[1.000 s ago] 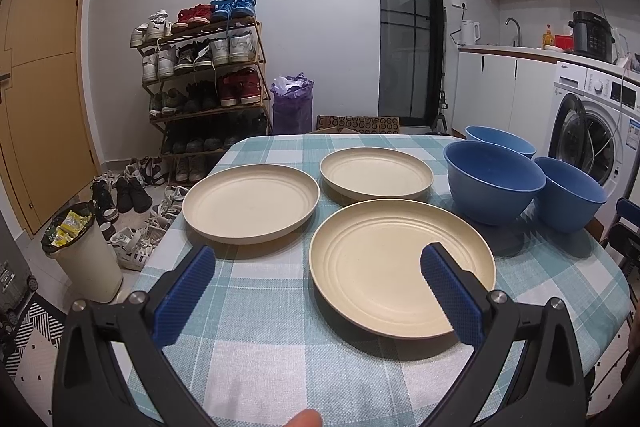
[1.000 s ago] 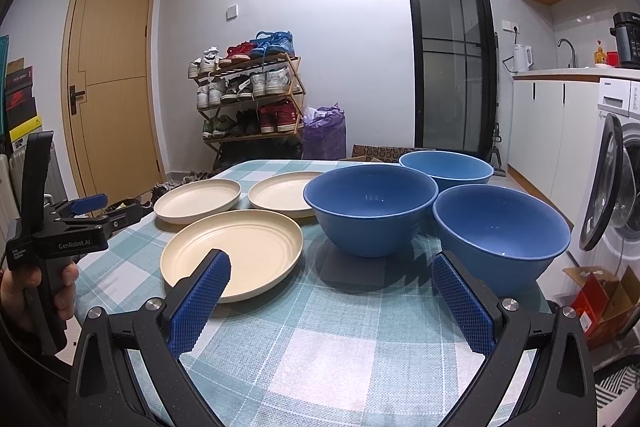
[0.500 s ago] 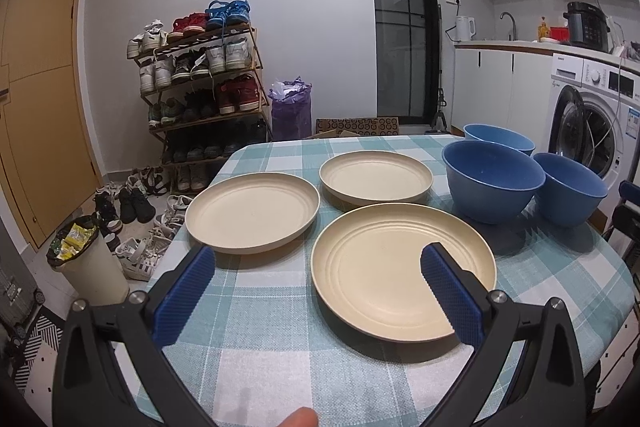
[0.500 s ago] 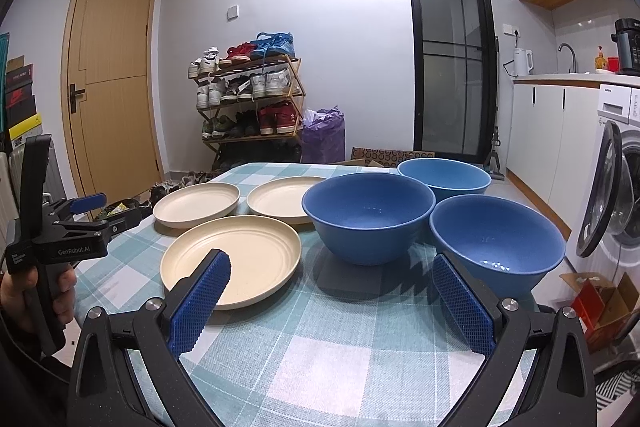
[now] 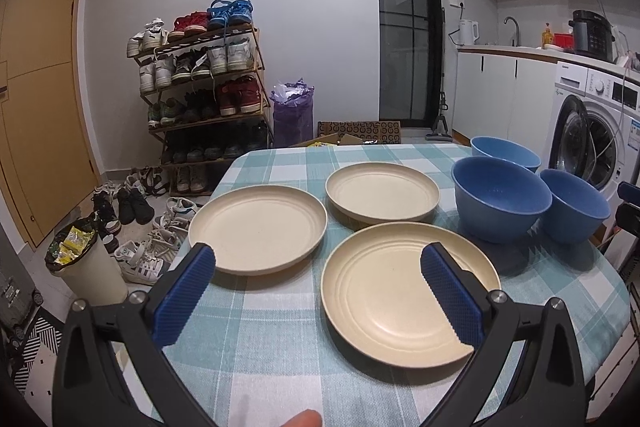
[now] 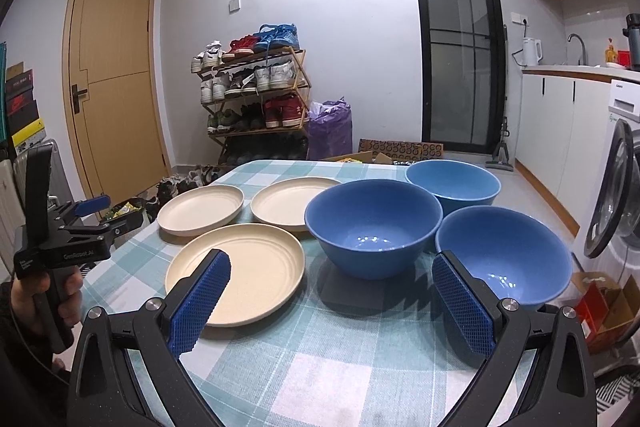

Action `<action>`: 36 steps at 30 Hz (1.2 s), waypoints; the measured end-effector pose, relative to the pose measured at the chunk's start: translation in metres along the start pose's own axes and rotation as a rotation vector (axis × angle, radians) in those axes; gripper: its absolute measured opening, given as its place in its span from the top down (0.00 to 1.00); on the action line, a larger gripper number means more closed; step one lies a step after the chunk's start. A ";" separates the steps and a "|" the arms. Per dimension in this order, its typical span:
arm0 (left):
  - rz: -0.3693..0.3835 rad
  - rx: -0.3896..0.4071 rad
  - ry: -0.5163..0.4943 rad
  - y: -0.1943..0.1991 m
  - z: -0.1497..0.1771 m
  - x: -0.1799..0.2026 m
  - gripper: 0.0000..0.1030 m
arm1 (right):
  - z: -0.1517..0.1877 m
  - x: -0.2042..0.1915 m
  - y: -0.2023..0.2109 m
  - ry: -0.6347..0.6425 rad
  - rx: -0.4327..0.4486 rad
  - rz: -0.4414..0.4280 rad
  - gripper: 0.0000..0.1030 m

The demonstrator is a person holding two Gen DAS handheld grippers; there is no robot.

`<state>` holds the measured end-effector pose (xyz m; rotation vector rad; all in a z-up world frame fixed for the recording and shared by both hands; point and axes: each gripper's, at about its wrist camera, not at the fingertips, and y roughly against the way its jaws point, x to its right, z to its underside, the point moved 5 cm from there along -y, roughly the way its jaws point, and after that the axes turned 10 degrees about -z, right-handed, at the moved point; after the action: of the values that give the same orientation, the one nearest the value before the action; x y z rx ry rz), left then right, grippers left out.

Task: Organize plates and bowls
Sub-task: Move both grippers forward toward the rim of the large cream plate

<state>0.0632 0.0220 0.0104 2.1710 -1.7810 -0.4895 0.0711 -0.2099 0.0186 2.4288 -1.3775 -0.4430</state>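
Observation:
Three cream plates lie on the checked tablecloth: a near plate, a left plate and a far plate. Three blue bowls stand to their right: a middle bowl, a far bowl and a near right bowl. My left gripper is open above the table's near edge, before the near plate, holding nothing. My right gripper is open and empty, in front of the middle bowl and near right bowl. The left gripper also shows in the right wrist view, held in a hand.
The table ends at a rounded edge on the right. A shoe rack, loose shoes and a bin sit on the floor to the left. A washing machine stands close to the bowls on the right.
Both views have tilted up and drawn slightly back, so plates and bowls sit lower in frame. Nothing on the table moved; both grippers stayed open.

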 end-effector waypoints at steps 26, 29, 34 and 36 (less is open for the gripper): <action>0.018 -0.010 0.084 -0.058 -0.072 -0.005 0.00 | -0.114 0.016 -0.030 0.052 -0.042 -0.102 0.00; 0.012 -0.001 0.085 -0.064 -0.080 -0.003 0.00 | -0.132 0.019 -0.039 0.052 -0.041 -0.118 0.00; 0.011 -0.015 0.086 -0.081 -0.093 -0.002 0.00 | -0.150 0.027 -0.058 0.033 -0.064 -0.125 0.00; 0.014 -0.026 0.086 -0.088 -0.095 -0.001 0.00 | -0.155 0.031 -0.068 0.019 -0.083 -0.129 0.00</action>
<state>0.1825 0.0408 0.0582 2.1277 -1.7330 -0.4074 0.2024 -0.1856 0.1272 2.4561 -1.1751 -0.4959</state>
